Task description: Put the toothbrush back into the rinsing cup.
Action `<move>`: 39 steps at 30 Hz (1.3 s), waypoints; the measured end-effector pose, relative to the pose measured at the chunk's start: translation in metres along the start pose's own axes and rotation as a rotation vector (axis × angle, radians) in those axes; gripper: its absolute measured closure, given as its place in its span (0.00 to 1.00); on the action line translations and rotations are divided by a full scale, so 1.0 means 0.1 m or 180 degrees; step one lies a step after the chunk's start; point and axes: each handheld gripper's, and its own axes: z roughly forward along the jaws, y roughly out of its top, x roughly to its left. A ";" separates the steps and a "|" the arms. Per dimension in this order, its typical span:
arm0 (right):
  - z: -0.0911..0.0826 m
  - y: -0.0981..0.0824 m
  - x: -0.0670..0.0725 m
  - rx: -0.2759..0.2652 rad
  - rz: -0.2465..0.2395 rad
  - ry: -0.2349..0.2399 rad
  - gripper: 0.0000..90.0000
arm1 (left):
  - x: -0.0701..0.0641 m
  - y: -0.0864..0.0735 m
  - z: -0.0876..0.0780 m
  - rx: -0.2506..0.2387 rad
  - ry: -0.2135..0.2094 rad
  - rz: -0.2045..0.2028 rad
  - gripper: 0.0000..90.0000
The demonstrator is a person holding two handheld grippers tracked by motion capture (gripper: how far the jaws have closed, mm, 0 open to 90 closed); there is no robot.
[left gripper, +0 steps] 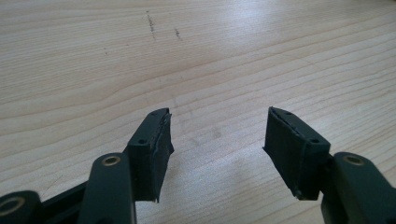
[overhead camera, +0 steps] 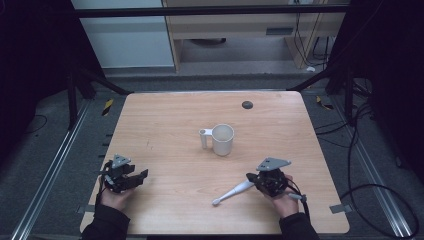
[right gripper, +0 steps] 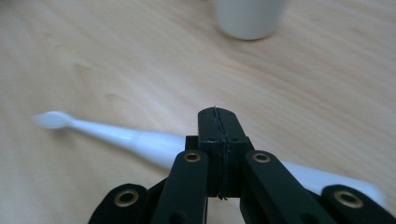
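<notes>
The table [overhead camera: 165, 120] was pale wood, standing on a grey floor with dark frame bars and cables around it. Near its middle stood a white mug [overhead camera: 222, 139], upright, with a small white handle part [overhead camera: 204, 138] touching its left side. A small dark disc [overhead camera: 247, 104] lay by the far edge, well apart from the mug.

The left gripper [overhead camera: 140, 176] hung near the table's near-left corner, held in the person's left hand [overhead camera: 116, 199]. Its jaws stood wide apart, with bare wood between them; in the left gripper view the pads [left gripper: 159, 149] were clear of everything, and faint dark marks [left gripper: 151, 23] showed on the grain farther off.

The right gripper [overhead camera: 251, 177] sat near the near-right part of the table. In the right gripper view its jaws were pressed together, pad to pad, with nothing between them [right gripper: 218, 122]. A white toothbrush [overhead camera: 233, 192] lay flat on the table, passing under the closed jaws; its head [right gripper: 52, 120] pointed left and toward the near edge, its thicker body running under the gripper's links. Whether the jaws touched it I could not tell. The mug's base [right gripper: 250, 18] stood beyond the tips, blurred, with open wood between.
</notes>
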 end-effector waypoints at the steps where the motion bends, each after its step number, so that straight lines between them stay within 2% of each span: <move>1: -0.01 0.00 -0.05 -0.0007 0.0039 -0.0043 1.00 | 0.00 0.00 0.00 0.0002 0.0000 0.0001 0.44; 5: -0.04 -0.04 -0.27 0.0015 0.0197 -0.0245 1.00 | 0.00 0.00 0.01 0.0007 0.0000 -0.0002 0.44; 7: -0.04 -0.05 -0.30 0.0013 0.0203 -0.0272 1.00 | 0.00 0.00 0.01 0.0008 0.0000 -0.0001 0.44; 8: -0.03 -0.06 -0.38 0.0034 0.0245 -0.0325 1.00 | 0.00 0.00 0.01 0.0010 -0.0001 -0.0002 0.44; 9: -0.03 -0.06 -0.38 0.0034 0.0245 -0.0325 1.00 | 0.00 0.00 0.01 0.0010 -0.0002 -0.0009 0.44; 12: 0.03 -0.08 -0.48 0.0116 0.0316 -0.0375 1.00 | 0.00 0.00 0.01 0.0015 -0.0002 -0.0007 0.44; 22: 0.08 -0.11 -0.51 0.0283 0.0256 -0.0440 1.00 | 0.01 0.00 0.01 0.0014 0.0000 -0.0003 0.44; 39: 0.01 -0.19 -0.45 0.0394 0.0175 -0.0471 1.00 | 0.01 0.00 0.00 0.0007 -0.0006 -0.0004 0.44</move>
